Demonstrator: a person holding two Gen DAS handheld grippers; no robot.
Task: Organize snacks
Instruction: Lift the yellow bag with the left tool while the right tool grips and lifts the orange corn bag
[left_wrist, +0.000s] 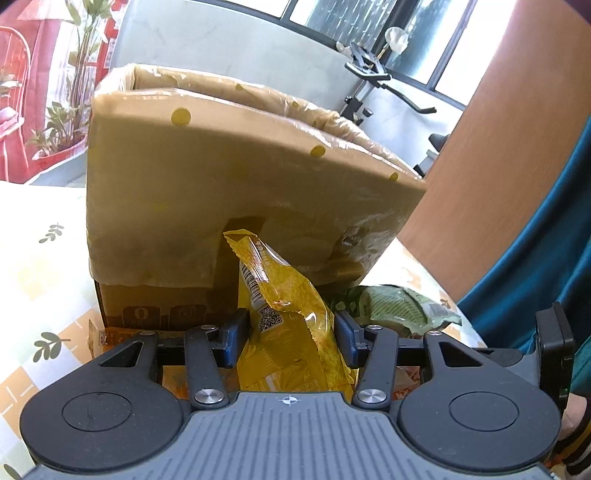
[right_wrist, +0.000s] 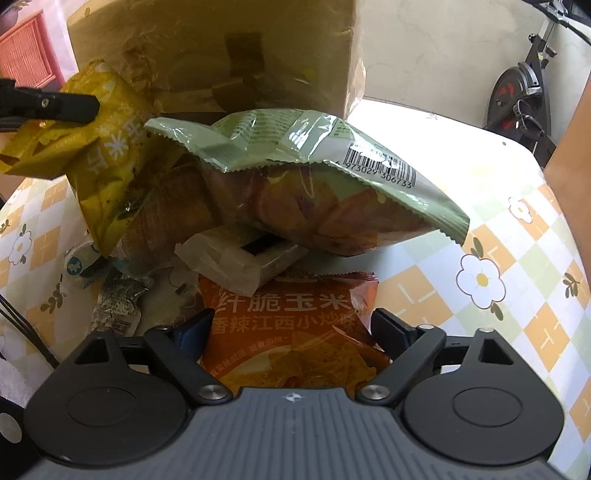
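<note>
left wrist view
landmark: cardboard box (left_wrist: 229, 192), open at the top, wrapped in clear tape, standing on the table (left_wrist: 40, 236).
left gripper (left_wrist: 291, 332): just in front of the box's near wall, its two fingers pressed against the sides of the yellow snack bag (left_wrist: 284, 306).
yellow snack bag: upright between the fingers, crinkled, its top corner reaching up against the box's near wall.
green snack bag (left_wrist: 399, 306): lying on the table at the box's near right corner, to the right of the yellow bag.
table: covered with a checked cloth with leaf and flower prints.

right wrist view
landmark: cardboard box (right_wrist: 229, 55), at the top of the frame.
right gripper (right_wrist: 291, 325): on the near side of the snack pile in front of the box; fingers spread wide on either side of the orange snack bag (right_wrist: 291, 325); i cannot tell whether the pads touch it.
orange snack bag: flat on the table (right_wrist: 517, 240), nearest of the pile, furthest from the box.
green snack bag (right_wrist: 317, 177): between the orange bag and the box, resting on top of the pile.
yellow snack bag (right_wrist: 107, 155): left of the green bag, near the box's left front, held by the left gripper's finger (right_wrist: 55, 107).
small wrapped packets (right_wrist: 110, 288): on the table, left of the orange bag.
</note>
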